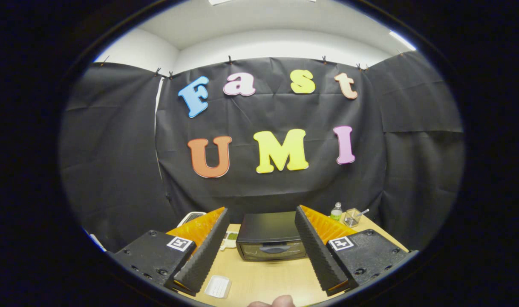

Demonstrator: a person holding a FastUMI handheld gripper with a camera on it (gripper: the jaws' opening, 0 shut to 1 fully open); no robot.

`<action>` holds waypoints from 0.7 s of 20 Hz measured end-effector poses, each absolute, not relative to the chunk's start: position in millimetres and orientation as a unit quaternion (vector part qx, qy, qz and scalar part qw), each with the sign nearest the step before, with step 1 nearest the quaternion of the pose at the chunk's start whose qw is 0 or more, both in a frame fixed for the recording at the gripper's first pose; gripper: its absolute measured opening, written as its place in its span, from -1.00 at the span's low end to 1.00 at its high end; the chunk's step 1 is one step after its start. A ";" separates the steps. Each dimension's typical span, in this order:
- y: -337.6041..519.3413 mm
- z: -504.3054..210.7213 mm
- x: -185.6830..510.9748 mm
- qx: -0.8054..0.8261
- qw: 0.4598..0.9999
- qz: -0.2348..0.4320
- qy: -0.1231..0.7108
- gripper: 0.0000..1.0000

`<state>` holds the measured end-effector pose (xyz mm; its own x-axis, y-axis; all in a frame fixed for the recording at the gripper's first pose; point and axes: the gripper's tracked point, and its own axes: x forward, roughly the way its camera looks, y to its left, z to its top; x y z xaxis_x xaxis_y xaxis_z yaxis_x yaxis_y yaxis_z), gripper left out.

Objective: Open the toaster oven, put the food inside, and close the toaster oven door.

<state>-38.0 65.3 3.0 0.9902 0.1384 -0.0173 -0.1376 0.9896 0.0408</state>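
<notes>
My gripper (261, 232) hangs with jaws wide apart and empty, the closed toaster oven (271, 241) at twelve o'clock beyond my fingers (204, 251) on the wooden table (268, 279), my left finger hiding most of a green-filled dish (231, 238).

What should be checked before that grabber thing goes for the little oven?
1. Oven door shut, handle facing the gripper: ok.
2. Jaws spread wide, nothing between them: ok.
3. Oven framed between the fingers, beyond them: ok.
4. Bare table on the way to the oven: ok.
5. Food located: cannot tell; a white tray lies near the left finger, contents unclear.
6. Bottle and clear cup stand aside, right of the oven: ok.
</notes>
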 end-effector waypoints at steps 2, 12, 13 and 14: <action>64.0 -3.0 -40.4 0.019 0.997 0.066 0.017 1.00; 63.6 -11.2 -51.1 0.010 0.998 0.059 0.024 1.00; 64.0 -13.3 -51.5 0.007 0.998 0.059 0.026 1.00; 63.5 -14.9 -51.4 0.005 0.998 0.058 0.027 1.00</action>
<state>-51.4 63.5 -14.9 0.9919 0.1153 -0.0537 -0.1148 0.9933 0.0124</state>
